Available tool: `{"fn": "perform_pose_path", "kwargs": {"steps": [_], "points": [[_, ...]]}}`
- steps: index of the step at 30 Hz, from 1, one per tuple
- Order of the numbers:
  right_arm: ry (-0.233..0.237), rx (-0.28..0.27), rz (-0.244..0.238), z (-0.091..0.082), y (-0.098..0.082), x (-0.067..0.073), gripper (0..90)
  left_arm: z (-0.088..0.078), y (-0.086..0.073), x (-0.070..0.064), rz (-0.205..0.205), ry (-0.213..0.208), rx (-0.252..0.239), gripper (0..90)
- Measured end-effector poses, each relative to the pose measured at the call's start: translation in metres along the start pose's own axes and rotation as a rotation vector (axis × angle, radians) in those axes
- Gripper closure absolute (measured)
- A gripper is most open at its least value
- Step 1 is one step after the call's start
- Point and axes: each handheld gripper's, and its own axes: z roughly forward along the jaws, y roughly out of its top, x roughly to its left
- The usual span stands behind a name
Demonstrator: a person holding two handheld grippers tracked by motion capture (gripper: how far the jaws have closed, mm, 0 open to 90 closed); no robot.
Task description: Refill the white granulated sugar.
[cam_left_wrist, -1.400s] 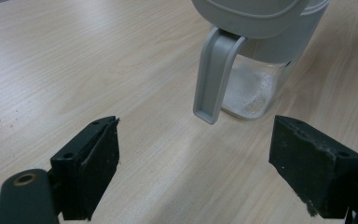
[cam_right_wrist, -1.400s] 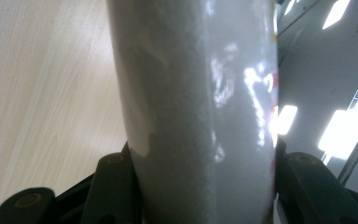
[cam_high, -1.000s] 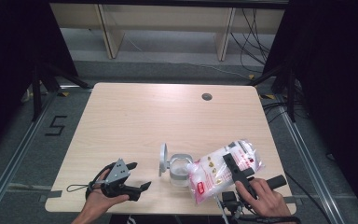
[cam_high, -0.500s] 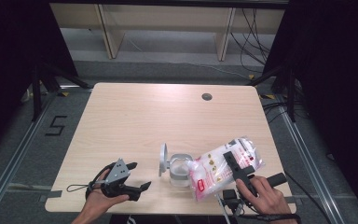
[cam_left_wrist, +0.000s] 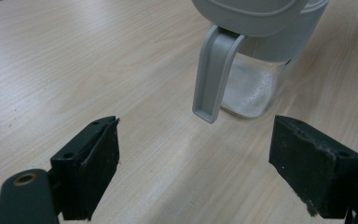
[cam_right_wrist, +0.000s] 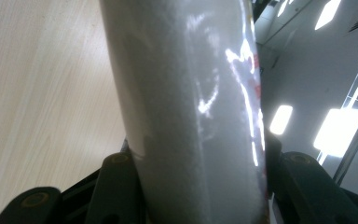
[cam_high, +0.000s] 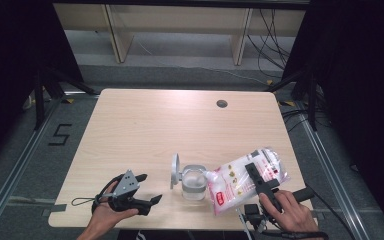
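Change: the clear plastic bag of white powder with red print (cam_high: 245, 181) now tilts a little lower toward the jar than a second ago.
Right tongs (cam_high: 254, 176): clamped on the bag, spout angled over the clear lidded glass jar (cam_high: 193, 183), apparently for pouring.
Left tongs (cam_high: 150, 202): apart, empty, resting on the pale wooden surface (cam_high: 180, 125).
Jar: just ahead of the left tongs, lid swung open.

The far half of the counter (cam_high: 180, 120) was left free for passage, whereas the near middle was blocked by the jar (cam_high: 194, 183) with its raised lid (cam_high: 174, 170) and by the bag (cam_high: 242, 181) tilted over it.
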Motion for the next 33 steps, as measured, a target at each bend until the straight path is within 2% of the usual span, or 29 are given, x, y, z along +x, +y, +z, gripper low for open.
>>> {"fn": "perform_pose_path", "kwargs": {"steps": [2,3,4,5,7,10,11,13,15,17,18,19,20,25,26,27,28,29,30,31,32,33], "points": [[-0.011,-0.014,-0.029,-0.001,0.001,-0.002,57.8,0.0,0.0,0.0,0.003,0.0,0.0,15.6],[-0.007,0.0,0.027,-0.003,0.001,0.002,57.8,0.0,0.0,0.0,-0.002,0.002,-0.001,15.7],[-0.018,-0.022,-0.04,-0.003,0.001,-0.003,57.9,0.0,0.0,-0.001,-0.01,0.007,-0.005,15.6],[-0.013,-0.02,-0.012,-0.004,0.002,-0.001,57.9,0.0,0.0,-0.001,-0.009,0.007,-0.005,15.7],[-0.017,-0.029,-0.037,-0.005,0.003,-0.004,57.9,0.0,0.0,-0.001,-0.008,0.007,-0.005,15.7],[-0.012,-0.029,-0.03,-0.007,0.004,-0.002,58.1,0.0,0.0,-0.001,-0.009,0.007,-0.005,15.6],[-0.002,-0.016,-0.013,-0.009,0.005,-0.002,58.1,0.0,0.0,-0.001,-0.009,0.007,-0.004,15.6],[-0.007,-0.028,-0.027,-0.009,0.004,-0.003,58.3,0.0,0.0,-0.001,-0.008,0.003,0.0,15.6],[-0.003,-0.021,-0.017,-0.01,0.005,-0.002,58.4,0.0,0.0,0.0,0.0,0.0,0.001,15.7],[-0.005,-0.018,0.029,-0.01,0.005,0.002,58.5,0.0,0.0,0.0,0.001,0.0,0.001,15.7],[-0.018,-0.036,-0.03,-0.009,0.005,-0.003,58.5,0.0,0.0,0.0,0.002,0.0,0.001,15.6],[-0.021,-0.044,-0.034,-0.009,0.005,-0.004,58.6,0.0,0.0,0.0,0.002,0.0,0.0,15.7],[-0.005,-0.028,-0.018,-0.01,0.005,-0.003,58.7,0.0,0.0,0.0,-0.004,0.006,-0.003,15.6],[-0.011,-0.041,-0.011,-0.01,0.006,-0.004,59.0,0.0,0.0,0.0,0.0,0.004,-0.002,15.6],[-0.01,-0.044,-0.01,-0.01,0.006,-0.003,59.1,0.0,-0.001,-0.001,-0.028,0.005,-0.003,15.6],[0.001,-0.039,-0.011,-0.011,0.006,-0.003,59.1,0.0,-0.001,-0.001,-0.027,0.005,-0.003,15.7],[-0.016,-0.056,-0.01,-0.009,0.008,-0.003,59.2,0.0,-0.001,-0.001,-0.027,0.005,-0.003,15.6],[0.004,-0.042,-0.008,-0.01,0.009,-0.003,59.2,0.0,-0.001,-0.001,-0.024,0.006,-0.003,15.6],[-0.018,-0.07,-0.028,-0.008,0.01,-0.004,59.3,0.0,-0.001,-0.001,-0.019,0.006,-0.003,15.7],[-0.001,-0.061,-0.025,-0.009,0.01,-0.004,59.3,0.0,-0.001,-0.001,-0.023,0.006,-0.004,15.6],[0.0,-0.058,-0.028,-0.009,0.011,-0.004,59.4,0.0,-0.001,-0.001,-0.025,0.007,-0.004,15.6],[-0.009,-0.074,-0.009,-0.007,0.012,-0.003,59.4,0.0,-0.001,-0.001,-0.028,0.006,-0.004,15.6]]}}
